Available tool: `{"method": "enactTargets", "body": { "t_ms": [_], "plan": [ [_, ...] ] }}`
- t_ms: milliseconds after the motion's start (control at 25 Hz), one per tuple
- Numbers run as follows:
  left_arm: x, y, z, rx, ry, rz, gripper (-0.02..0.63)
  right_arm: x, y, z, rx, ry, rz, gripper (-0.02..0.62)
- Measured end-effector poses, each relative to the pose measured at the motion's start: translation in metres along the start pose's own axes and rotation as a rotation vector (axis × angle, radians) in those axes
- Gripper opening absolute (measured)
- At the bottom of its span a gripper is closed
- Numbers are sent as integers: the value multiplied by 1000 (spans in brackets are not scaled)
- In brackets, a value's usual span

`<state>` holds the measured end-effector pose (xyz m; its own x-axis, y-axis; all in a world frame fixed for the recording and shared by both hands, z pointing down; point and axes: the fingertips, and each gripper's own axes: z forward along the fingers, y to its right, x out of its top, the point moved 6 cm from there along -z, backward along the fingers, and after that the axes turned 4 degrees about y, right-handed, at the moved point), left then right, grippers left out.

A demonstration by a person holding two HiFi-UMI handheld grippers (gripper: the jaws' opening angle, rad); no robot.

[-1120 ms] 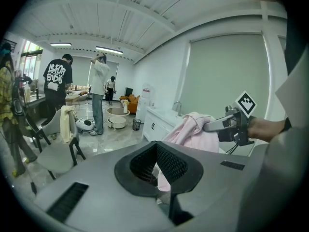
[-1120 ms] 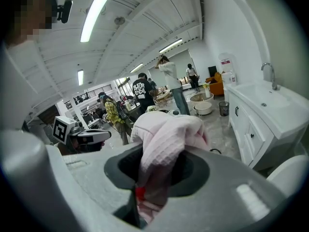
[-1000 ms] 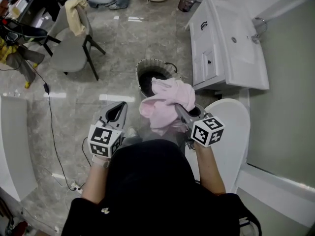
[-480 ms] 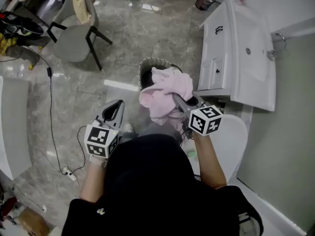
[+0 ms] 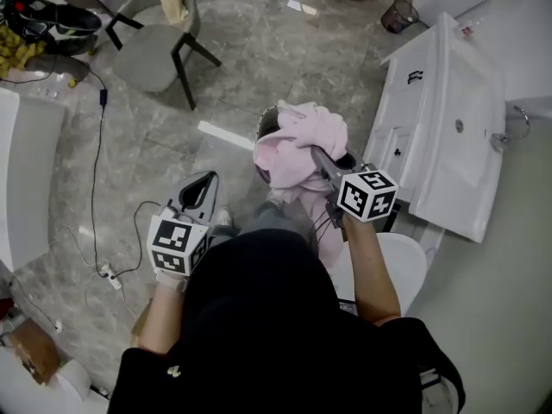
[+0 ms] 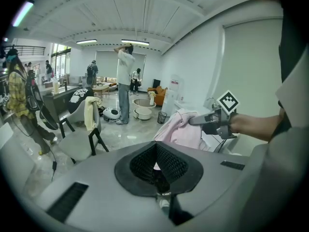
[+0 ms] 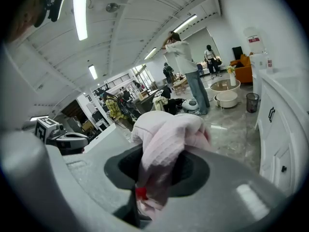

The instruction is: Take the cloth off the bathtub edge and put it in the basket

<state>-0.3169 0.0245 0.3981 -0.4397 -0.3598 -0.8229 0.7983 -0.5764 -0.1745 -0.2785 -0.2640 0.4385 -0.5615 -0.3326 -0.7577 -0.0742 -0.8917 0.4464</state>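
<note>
Glossy grey marble-tile floor (image 5: pixel 259 76) spreads below. A grey padded chair with black legs (image 5: pixel 148 60) stands at upper left, and a white basin cabinet (image 5: pixel 448 158) at right. Long ceiling strip lights (image 7: pixel 79 11) glow overhead.

The head view looks steeply down from above the person's dark torso, near enough that both arms fill its lower half, with the left gripper (image 5: pixel 202 188), the right gripper (image 5: pixel 316 154) and the floor (image 5: pixel 259 67) beyond. The left gripper view sits low behind its own jaws and faces almost level across the room towards the chair (image 5: pixel 153 57). At its right edge it catches the right gripper and the cloth (image 5: pixel 297 138). The right gripper view sits close behind its jaws, tilted up towards the ceiling. All three views share the cloth and the floor.
</note>
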Motion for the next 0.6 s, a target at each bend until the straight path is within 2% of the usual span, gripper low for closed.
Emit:
{"method": "enactTargets", "body": {
  "t_ms": [360, 600],
  "plan": [
    [-1, 7, 36, 68, -65, -48, 14, 2, 58, 57, 70, -69, 29, 115],
    [-16, 12, 57, 82, -116, -84, 14, -28, 97, 92, 77, -159, 42, 115]
  ]
}}
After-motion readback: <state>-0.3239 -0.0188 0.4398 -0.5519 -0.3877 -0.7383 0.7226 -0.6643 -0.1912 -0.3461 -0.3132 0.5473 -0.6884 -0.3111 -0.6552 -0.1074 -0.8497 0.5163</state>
